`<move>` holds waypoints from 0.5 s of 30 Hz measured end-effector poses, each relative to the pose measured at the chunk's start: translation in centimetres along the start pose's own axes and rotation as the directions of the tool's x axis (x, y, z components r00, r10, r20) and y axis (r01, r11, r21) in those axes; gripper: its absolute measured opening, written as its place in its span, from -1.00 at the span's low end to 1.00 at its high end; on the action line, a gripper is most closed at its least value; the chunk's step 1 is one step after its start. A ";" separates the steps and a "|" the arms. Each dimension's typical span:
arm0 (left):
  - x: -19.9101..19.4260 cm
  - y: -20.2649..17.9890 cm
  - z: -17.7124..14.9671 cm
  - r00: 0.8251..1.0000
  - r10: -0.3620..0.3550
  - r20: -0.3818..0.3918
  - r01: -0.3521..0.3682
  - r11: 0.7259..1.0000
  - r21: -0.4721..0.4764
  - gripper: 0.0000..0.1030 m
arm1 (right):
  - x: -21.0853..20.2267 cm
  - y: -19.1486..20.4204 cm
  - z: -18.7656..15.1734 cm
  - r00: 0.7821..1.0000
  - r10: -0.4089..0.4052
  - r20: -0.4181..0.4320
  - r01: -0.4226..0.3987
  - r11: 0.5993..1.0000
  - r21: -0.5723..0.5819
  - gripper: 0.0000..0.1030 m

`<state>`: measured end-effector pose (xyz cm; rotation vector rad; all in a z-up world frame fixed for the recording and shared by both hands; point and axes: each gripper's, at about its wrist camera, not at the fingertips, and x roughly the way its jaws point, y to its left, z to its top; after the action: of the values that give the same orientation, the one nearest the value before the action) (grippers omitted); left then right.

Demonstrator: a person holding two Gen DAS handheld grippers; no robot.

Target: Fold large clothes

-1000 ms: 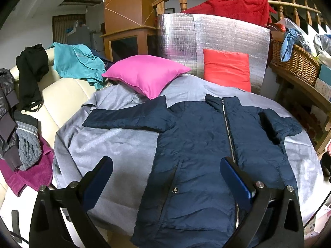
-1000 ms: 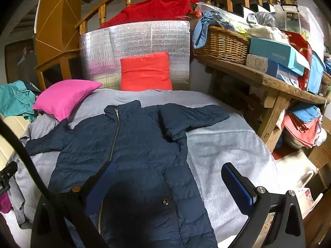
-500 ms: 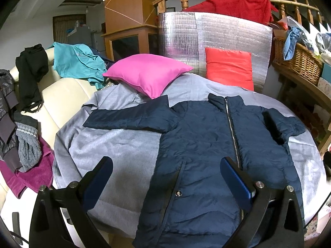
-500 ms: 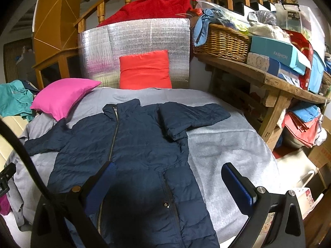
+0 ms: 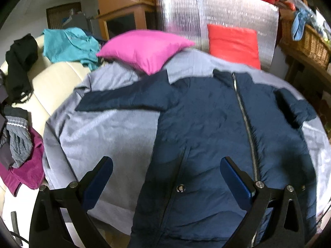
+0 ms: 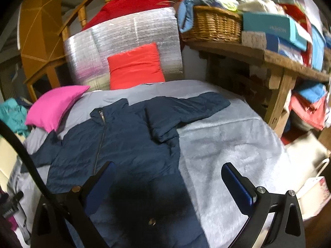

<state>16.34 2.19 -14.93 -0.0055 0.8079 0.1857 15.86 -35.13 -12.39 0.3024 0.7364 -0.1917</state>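
Note:
A navy puffer jacket [image 5: 211, 128] lies front up and zipped on a grey sheet [image 5: 107, 132], collar towards the far side. Its left sleeve [image 5: 124, 101] stretches out flat to the left. Its right sleeve [image 6: 186, 111] lies bent across the sheet [image 6: 233, 142]. My left gripper [image 5: 166, 177] is open and empty, low over the jacket's lower left front. My right gripper [image 6: 167, 183] is open and empty, above the jacket's [image 6: 128, 142] lower right edge.
A pink cushion [image 5: 142, 49] and a red cushion [image 5: 233, 43] rest at the far edge against a silver foil panel [image 5: 217, 10]. Clothes hang on a cream sofa [image 5: 41, 82] at the left. A wooden shelf [image 6: 275, 60] with a wicker basket [image 6: 215, 24] and boxes stands right.
Both grippers have moved forward and down towards the jacket, still open. The right view has tilted and swung a little to the right. The jacket has not moved.

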 end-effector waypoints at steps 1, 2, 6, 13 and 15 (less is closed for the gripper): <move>0.7 0.0 -0.2 1.000 0.003 -0.016 -0.003 1.000 0.001 1.00 | 0.8 -0.9 0.3 1.000 0.016 -0.006 -0.016 1.000 0.018 1.00; 1.4 -0.1 -0.3 0.999 0.006 -0.031 -0.006 1.000 0.003 1.00 | 1.6 -1.8 0.6 0.999 0.039 -0.011 -0.039 0.999 0.038 1.00; 3.9 0.0 -1.0 0.997 0.034 -0.075 -0.033 0.999 0.020 1.00 | 6.5 -6.4 3.0 0.987 0.158 -0.039 -0.148 0.970 0.190 1.00; 8.7 0.3 -2.1 0.983 0.082 -0.164 -0.078 0.996 0.033 1.00 | 16.7 -14.1 7.4 0.959 0.282 -0.006 -0.250 0.859 0.447 0.80; 9.8 0.2 -2.2 0.981 0.092 -0.174 -0.086 0.995 0.041 1.00 | 19.4 -15.7 8.4 0.956 0.294 -0.007 -0.251 0.827 0.503 0.74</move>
<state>21.34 3.84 -23.45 0.0466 0.9878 0.2588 30.89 -53.98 -23.02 0.9133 0.7099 -0.0929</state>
